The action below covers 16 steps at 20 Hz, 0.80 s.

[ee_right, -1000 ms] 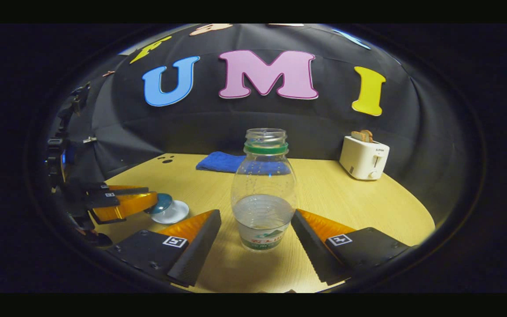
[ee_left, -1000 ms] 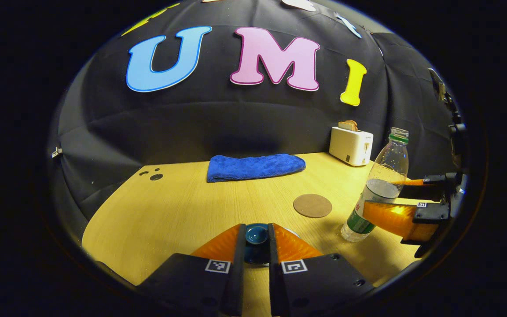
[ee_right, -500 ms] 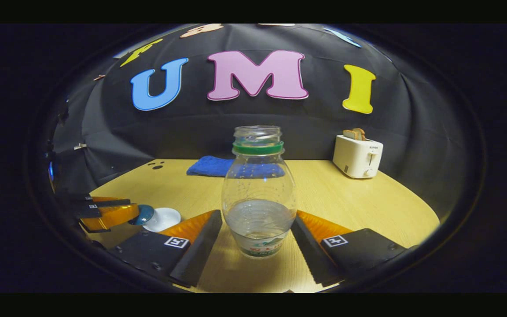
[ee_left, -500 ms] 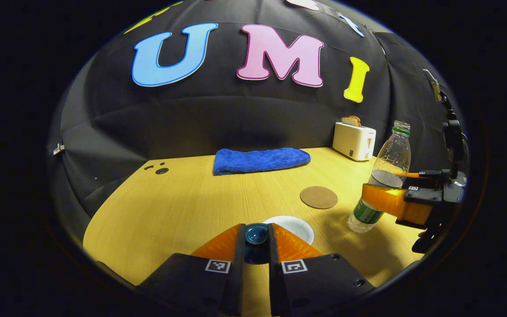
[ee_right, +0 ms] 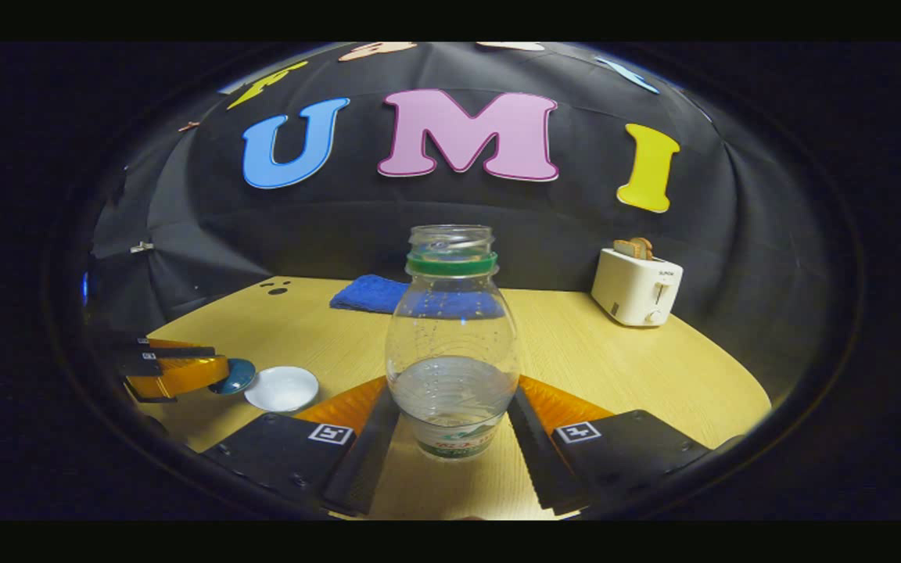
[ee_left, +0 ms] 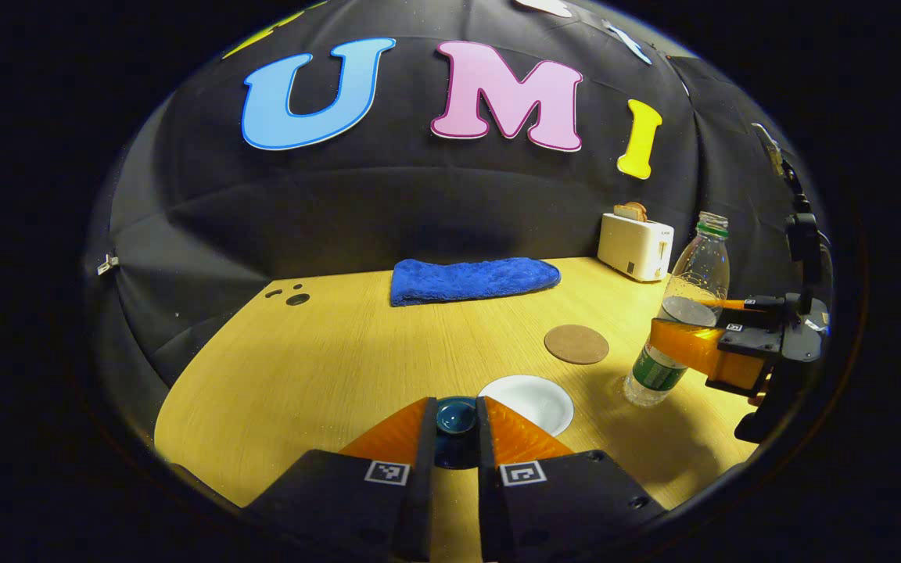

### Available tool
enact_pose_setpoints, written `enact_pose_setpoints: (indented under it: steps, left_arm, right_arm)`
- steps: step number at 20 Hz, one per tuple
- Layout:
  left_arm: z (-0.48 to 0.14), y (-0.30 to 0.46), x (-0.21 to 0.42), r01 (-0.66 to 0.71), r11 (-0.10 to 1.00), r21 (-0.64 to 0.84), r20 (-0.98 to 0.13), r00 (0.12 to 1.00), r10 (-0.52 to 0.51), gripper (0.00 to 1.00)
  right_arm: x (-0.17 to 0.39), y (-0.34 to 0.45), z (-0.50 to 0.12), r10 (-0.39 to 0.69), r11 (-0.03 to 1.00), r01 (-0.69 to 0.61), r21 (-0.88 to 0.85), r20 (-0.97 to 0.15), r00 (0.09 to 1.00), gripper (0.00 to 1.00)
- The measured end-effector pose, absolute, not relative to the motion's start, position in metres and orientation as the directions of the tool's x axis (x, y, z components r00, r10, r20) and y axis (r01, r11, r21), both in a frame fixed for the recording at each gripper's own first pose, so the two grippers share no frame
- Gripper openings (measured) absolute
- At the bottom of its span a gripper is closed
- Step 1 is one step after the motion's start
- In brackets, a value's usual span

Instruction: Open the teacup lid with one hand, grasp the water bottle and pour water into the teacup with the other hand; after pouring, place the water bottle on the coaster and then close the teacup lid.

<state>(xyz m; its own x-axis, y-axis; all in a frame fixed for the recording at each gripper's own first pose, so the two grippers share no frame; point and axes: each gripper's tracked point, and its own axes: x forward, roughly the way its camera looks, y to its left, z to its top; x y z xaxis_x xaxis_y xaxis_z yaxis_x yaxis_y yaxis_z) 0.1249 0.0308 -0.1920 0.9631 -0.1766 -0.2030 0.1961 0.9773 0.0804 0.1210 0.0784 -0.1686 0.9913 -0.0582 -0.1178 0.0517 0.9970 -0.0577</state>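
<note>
left jaws clamped on teacup lid; right jaws touching water bottle both sides; teacup uncovered, coaster free.

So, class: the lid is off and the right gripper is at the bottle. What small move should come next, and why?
Probably lift the water bottle and carry it toward the teacup. The right gripper has both fingers against the bottle's lower body, the left gripper holds the lid clear, and the cup stands open.

A staged recording booth: black cloth wall behind a wooden table with toaster
</note>
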Motion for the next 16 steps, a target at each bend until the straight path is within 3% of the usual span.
enact_pose_setpoints:
  steps: [1,5,6,8,9,16]
  left_arm:
    - [-0.19,0.032,0.125,0.196,0.977,0.08,-0.202,0.963,-0.176,0.28]
    - [-0.185,0.04,0.125,0.188,0.979,0.079,-0.197,0.966,-0.169,0.24]
    - [-0.186,0.043,0.124,0.184,0.98,0.077,-0.197,0.966,-0.166,0.24]
    - [-0.183,0.049,0.121,0.175,0.982,0.072,-0.192,0.969,-0.159,0.28]
    - [-0.182,0.052,0.12,0.169,0.983,0.069,-0.189,0.97,-0.153,0.24]
    - [-0.17,0.075,0.108,0.113,0.992,0.048,-0.153,0.983,-0.104,0.28]
  right_arm:
    - [0.122,0.079,-0.168,-0.056,0.997,0.05,-0.052,-0.116,0.992,0.78]
    - [0.124,0.072,-0.167,-0.092,0.994,0.084,-0.066,-0.123,0.988,0.74]
    - [0.127,0.074,-0.167,-0.092,0.993,0.082,-0.08,-0.128,0.987,0.67]
    - [0.129,0.073,-0.161,-0.082,0.991,0.068,-0.112,-0.124,0.989,0.66]
    - [0.13,0.072,-0.157,-0.08,0.989,0.064,-0.136,-0.118,0.99,0.68]
    - [0.144,0.061,-0.134,-0.083,0.866,0.014,-0.5,-0.116,0.99,0.68]
